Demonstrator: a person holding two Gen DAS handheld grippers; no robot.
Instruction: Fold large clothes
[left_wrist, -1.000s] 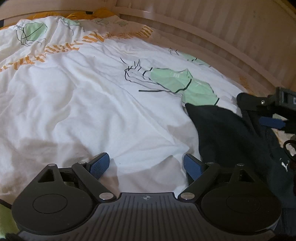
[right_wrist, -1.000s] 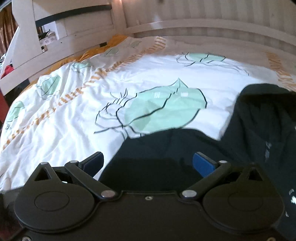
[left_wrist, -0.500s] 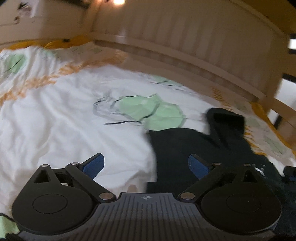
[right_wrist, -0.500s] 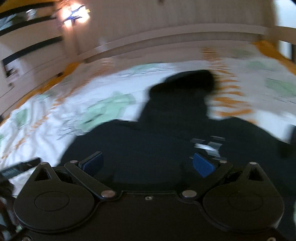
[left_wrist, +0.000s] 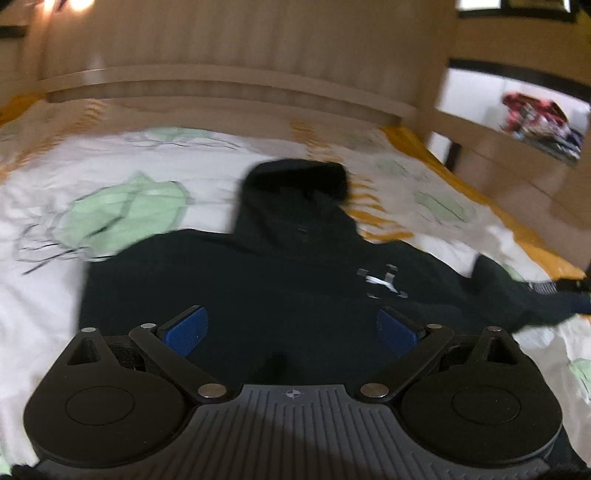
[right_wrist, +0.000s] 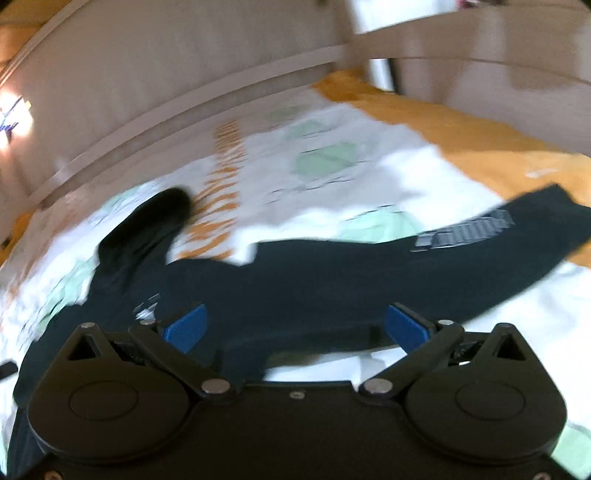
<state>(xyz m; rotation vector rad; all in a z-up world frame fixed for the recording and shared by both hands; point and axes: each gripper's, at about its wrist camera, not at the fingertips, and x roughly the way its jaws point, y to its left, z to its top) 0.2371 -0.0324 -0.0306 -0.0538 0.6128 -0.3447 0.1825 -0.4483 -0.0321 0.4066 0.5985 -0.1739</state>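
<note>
Black hoodie (left_wrist: 258, 288) is lying flat on the bed (left_wrist: 44, 310), hood (left_wrist: 291, 184) pointing at the headboard (left_wrist: 229, 92), so its long axis runs head to foot. One sleeve (right_wrist: 424, 266) sticks out sideways toward the orange edge of the bed, printed lettering near the cuff. Plenty of bare sheet on the other side and past the hood. Left gripper (left_wrist: 291, 328) hangs over the chest, jaws spread wide, nothing in them. Right gripper (right_wrist: 295, 328) is open too, over the sleeve, not gripping it.
</note>
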